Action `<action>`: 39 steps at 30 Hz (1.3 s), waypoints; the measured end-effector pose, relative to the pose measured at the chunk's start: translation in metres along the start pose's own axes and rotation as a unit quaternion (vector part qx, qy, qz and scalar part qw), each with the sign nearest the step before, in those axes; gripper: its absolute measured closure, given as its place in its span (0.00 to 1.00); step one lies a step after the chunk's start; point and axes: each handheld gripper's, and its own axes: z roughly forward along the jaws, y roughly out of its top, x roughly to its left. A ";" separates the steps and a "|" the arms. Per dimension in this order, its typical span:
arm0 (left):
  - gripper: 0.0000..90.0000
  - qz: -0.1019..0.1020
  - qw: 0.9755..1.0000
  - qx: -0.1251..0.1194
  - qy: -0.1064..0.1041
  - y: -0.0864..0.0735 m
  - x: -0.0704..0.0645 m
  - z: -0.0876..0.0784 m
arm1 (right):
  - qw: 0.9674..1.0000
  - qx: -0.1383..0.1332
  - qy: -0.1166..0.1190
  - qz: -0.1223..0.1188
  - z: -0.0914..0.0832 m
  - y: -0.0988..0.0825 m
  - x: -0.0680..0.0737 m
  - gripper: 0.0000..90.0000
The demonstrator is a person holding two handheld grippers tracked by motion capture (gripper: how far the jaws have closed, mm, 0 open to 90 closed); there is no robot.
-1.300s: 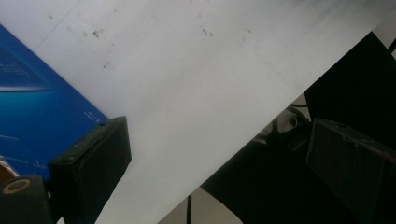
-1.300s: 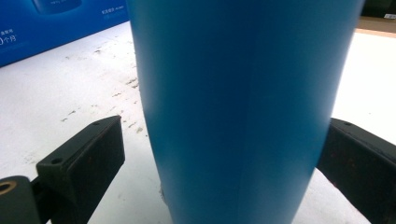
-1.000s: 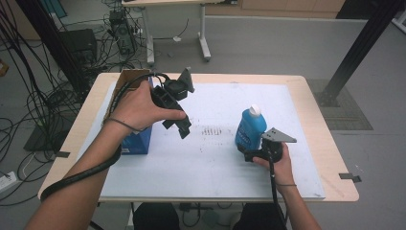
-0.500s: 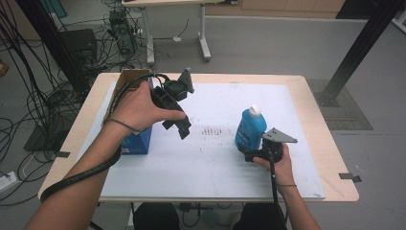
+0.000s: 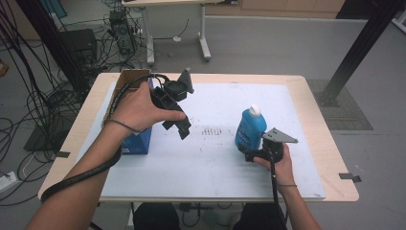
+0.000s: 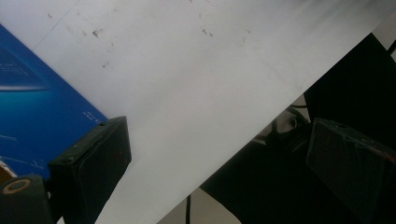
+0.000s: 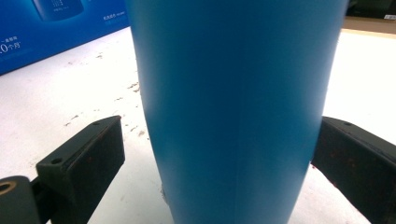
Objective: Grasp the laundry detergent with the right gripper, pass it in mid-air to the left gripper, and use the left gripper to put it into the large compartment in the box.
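Observation:
A blue bottle [image 5: 250, 128] with a white cap stands upright on the white mat [image 5: 210, 163], right of centre. My right gripper [image 5: 247, 150] rests low on the mat with the bottle's base between its jaws. In the right gripper view the bottle [image 7: 233, 116] sits between the two jaws: a gap shows beside the left one, while the right one lies close to the bottle's side, so the gripper [image 7: 219, 154] is open. My left gripper [image 5: 180, 125] is held above the mat beside a blue box [image 5: 136, 142], tilted downward. Its jaws stand wide apart and empty [image 6: 219, 158].
The blue box [image 6: 32, 93] lies at the mat's left side, with an open cardboard box [image 5: 125, 84] behind it. The wooden table [image 5: 316, 100] ends just beyond the mat on every side. Cables, a desk frame and a black post stand on the floor behind.

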 end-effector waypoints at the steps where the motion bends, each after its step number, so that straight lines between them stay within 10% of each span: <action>1: 0.07 0.000 1.000 0.000 0.000 0.000 0.000 0.000 | 1.000 0.000 0.000 0.000 0.000 0.000 0.000 0.03; 39: 0.07 -0.002 1.000 0.000 -0.003 0.002 0.000 -0.002 | 1.000 -0.004 -0.002 0.001 -0.001 -0.001 0.000 0.03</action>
